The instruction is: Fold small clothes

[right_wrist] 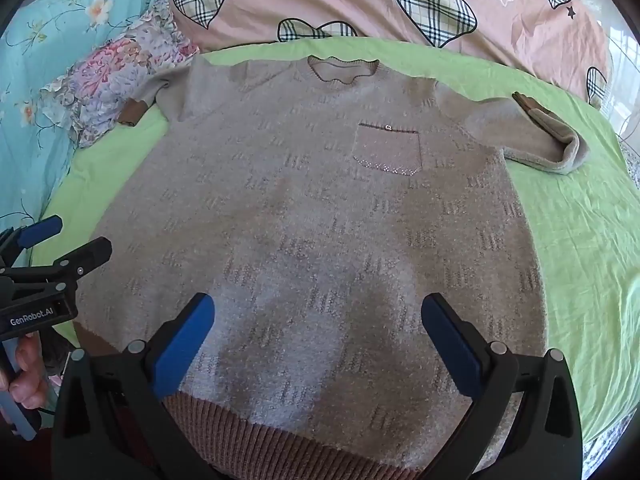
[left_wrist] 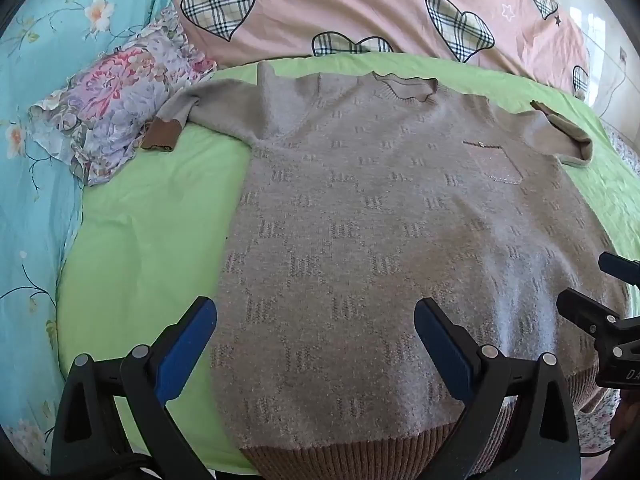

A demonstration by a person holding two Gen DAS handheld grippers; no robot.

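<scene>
A grey-beige knit sweater [left_wrist: 380, 220] lies flat, front up, on a green sheet [left_wrist: 152, 220], collar far, brown ribbed hem [left_wrist: 340, 456] near. It has a chest pocket [right_wrist: 387, 148]. Both sleeves are folded back, brown cuffs showing at left [left_wrist: 162, 136] and right [right_wrist: 532, 108]. My left gripper [left_wrist: 316, 344] is open and empty above the sweater's lower left part. My right gripper [right_wrist: 318, 344] is open and empty above its lower middle. Each gripper also shows in the other's view, the right one [left_wrist: 596, 292] and the left one [right_wrist: 60, 240].
A pink quilt with plaid hearts [left_wrist: 360, 8] lies beyond the sweater. A floral garment [left_wrist: 116, 100] sits at the far left on a turquoise flowered cover [left_wrist: 36, 160]. The green sheet [right_wrist: 580, 240] extends to the right of the sweater.
</scene>
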